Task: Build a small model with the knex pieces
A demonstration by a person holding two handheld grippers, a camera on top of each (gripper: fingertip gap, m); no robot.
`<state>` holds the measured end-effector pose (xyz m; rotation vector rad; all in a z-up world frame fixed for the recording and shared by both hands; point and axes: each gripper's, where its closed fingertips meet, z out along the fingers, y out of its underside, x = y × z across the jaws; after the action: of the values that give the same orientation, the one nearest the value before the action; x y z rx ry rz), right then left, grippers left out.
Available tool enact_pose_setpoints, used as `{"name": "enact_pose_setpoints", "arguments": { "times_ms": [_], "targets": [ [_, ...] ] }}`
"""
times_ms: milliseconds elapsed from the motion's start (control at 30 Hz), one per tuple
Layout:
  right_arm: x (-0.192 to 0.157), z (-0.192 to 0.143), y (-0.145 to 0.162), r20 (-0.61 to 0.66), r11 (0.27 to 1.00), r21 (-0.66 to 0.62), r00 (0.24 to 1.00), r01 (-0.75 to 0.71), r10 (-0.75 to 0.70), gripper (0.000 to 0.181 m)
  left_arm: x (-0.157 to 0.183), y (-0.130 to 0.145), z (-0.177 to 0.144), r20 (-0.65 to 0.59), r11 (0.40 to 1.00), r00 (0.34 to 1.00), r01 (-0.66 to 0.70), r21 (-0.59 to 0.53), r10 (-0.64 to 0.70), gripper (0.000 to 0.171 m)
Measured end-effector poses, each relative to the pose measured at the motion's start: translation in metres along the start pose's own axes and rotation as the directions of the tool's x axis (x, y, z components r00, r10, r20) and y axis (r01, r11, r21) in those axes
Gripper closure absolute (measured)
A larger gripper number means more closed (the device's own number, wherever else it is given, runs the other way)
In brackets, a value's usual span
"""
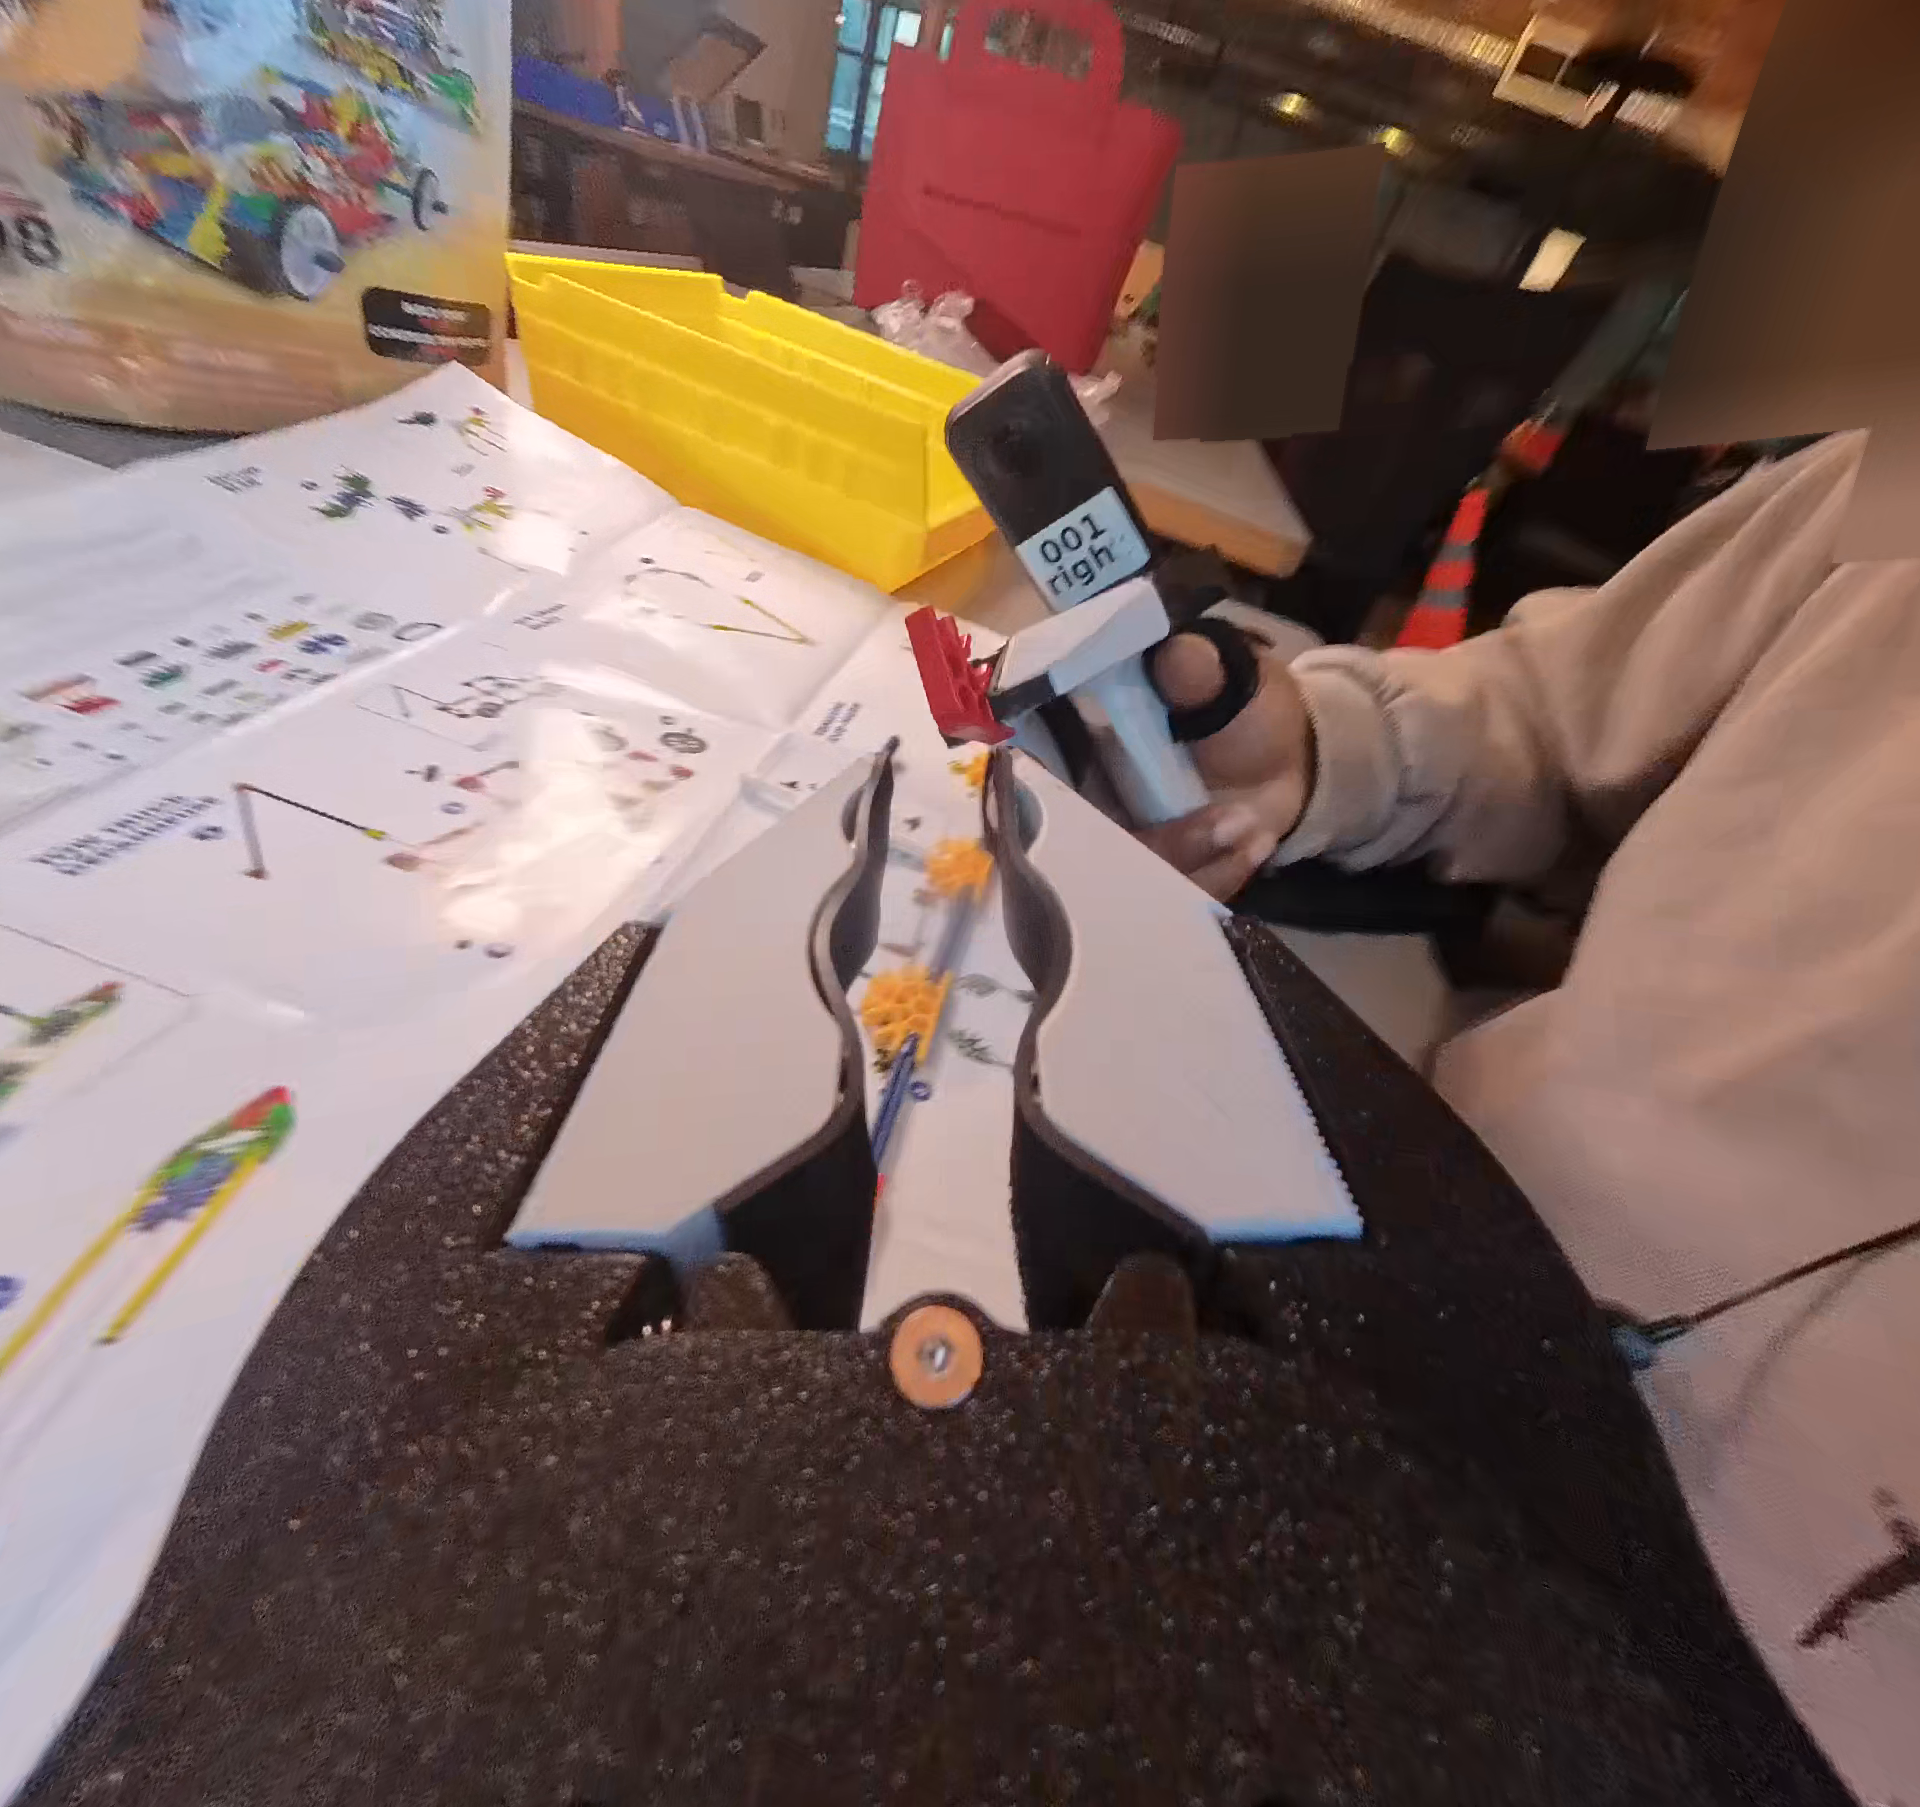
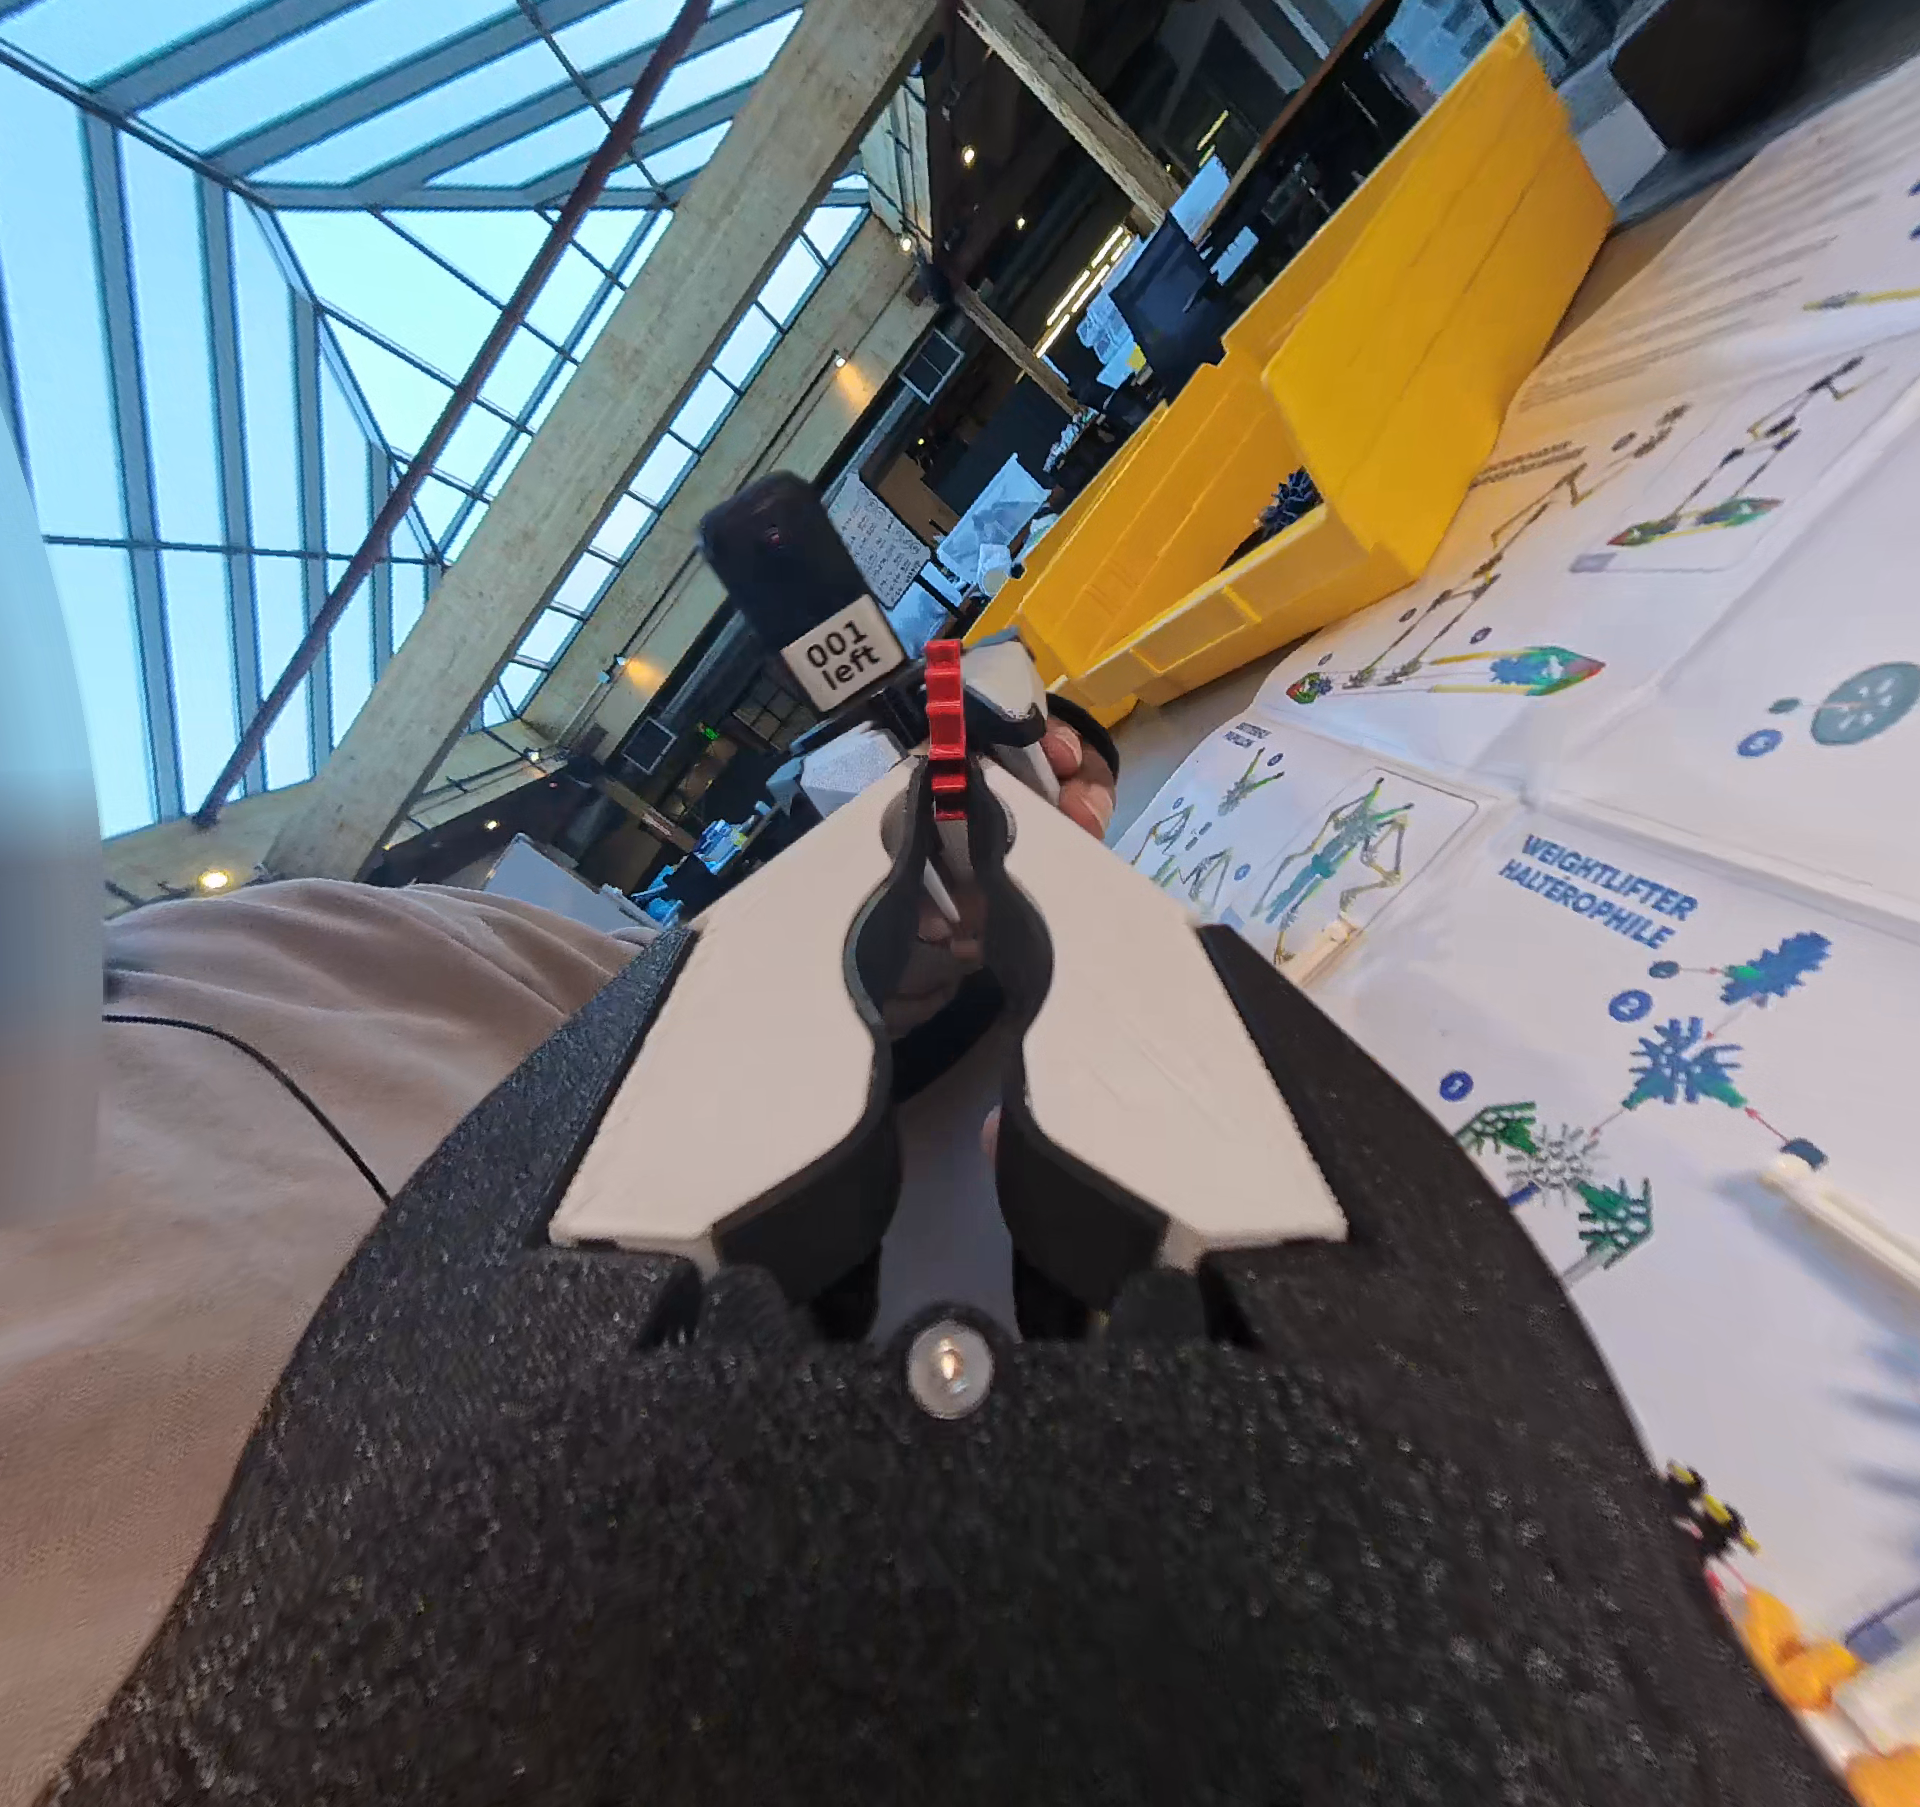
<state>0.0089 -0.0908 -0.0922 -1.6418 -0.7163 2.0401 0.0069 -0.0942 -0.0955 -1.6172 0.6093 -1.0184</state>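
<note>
My right gripper is shut on a small red toothed connector piece, which sticks out past its fingertips. In the left wrist view the right gripper holds this red piece in the air, just beyond my left fingertips. My left gripper is open, with a narrow gap between its pads and nothing in its grasp. Through that gap I see a blurred build of yellow connectors and a blue rod on the instruction sheet below.
Yellow plastic bins stand behind the sheet and also show in the right wrist view. A toy set box stands at the far left and a red bag behind. A white rod lies on the sheet. A person's sleeve is at the right. Left and right tips are no more than a few centimetres apart.
</note>
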Motion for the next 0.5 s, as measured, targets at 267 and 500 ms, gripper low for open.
{"name": "enact_pose_setpoints", "arguments": {
  "times_ms": [267,500],
  "targets": [
    [-0.005,0.004,0.005,-0.004,0.991,-0.033,0.991,0.131,-0.131,0.176,0.01,-0.005,0.0,-0.149,0.968,0.959,0.247,0.034,-0.24,0.168],
    [-0.003,0.005,0.011,-0.02,0.988,-0.086,0.991,0.128,-0.13,0.176,0.01,-0.002,-0.002,-0.241,0.902,0.876,0.431,0.006,-0.417,0.168]
  ]
}}
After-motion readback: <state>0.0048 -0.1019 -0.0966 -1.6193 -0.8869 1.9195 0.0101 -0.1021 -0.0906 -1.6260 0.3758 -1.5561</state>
